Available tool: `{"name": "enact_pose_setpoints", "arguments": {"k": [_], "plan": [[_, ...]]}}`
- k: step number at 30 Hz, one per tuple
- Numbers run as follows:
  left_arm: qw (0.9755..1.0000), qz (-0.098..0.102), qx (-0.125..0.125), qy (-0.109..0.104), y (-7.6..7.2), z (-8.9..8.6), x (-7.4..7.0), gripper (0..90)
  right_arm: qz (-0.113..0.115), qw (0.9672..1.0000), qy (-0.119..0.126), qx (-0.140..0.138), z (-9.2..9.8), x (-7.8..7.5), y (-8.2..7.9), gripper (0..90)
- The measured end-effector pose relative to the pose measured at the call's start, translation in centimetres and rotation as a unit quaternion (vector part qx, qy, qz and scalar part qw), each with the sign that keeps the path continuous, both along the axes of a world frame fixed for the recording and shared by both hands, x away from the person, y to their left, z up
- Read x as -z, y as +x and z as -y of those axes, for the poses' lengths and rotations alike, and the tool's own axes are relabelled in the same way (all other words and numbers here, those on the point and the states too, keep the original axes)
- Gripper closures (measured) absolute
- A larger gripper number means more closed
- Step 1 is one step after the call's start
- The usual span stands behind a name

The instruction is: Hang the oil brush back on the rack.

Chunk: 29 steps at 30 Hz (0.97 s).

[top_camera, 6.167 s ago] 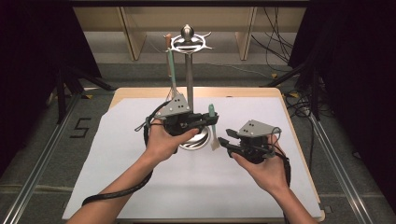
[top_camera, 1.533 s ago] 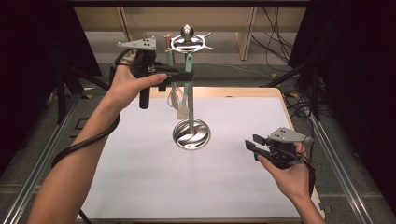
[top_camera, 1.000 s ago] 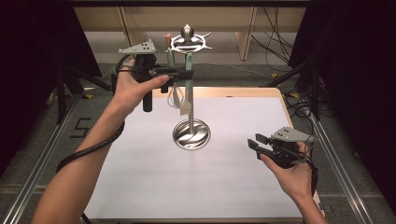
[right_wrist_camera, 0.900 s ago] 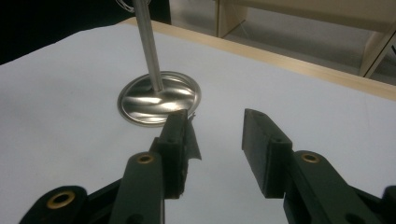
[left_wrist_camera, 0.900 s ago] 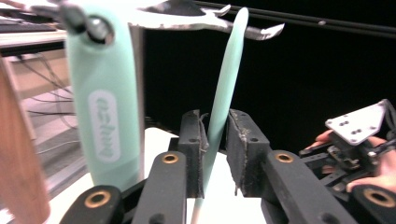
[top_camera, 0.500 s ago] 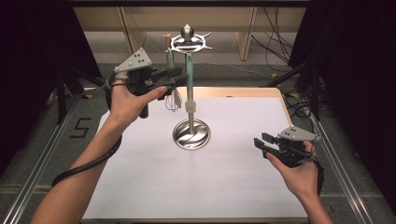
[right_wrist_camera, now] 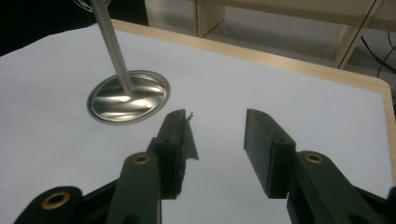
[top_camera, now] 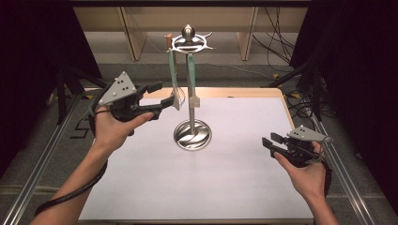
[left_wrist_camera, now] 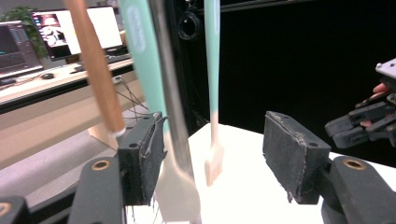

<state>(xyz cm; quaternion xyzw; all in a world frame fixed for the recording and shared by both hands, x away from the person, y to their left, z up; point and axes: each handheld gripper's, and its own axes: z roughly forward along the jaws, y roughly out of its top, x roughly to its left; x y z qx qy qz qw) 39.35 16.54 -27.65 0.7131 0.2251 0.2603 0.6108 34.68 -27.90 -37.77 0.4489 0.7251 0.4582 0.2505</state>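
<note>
Shiny silver stand centre of white desk, pale wood edge. Mint-green utensils with cream tips hanging off it, brown-handled one alongside. Black jaws, grey plates.

Right gripper over the white table
Jaws apart, nothing between them; the stand's round metal base sits ahead-left.
</note>
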Motion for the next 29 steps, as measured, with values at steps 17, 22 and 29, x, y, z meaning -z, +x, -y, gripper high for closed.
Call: {"name": "enact_pose_setpoints", "arguments": {"k": [17,22,29], "plan": [[0.9972,-0.021,-0.071,-0.006,-0.7,-3.7,4.2,37.3,-0.016,0.9997,0.008,0.018,0.3,0.6,0.3,57.8],[0.9966,-0.023,-0.079,0.0,-0.5,-4.1,5.0,36.7,-0.025,0.9997,0.002,0.008,0.6,0.4,0.2,57.6],[0.9957,-0.034,-0.085,-0.005,-0.4,-4.2,5.2,35.0,-0.021,0.9997,0.001,0.01,0.8,0.5,0.1,56.7]]}}
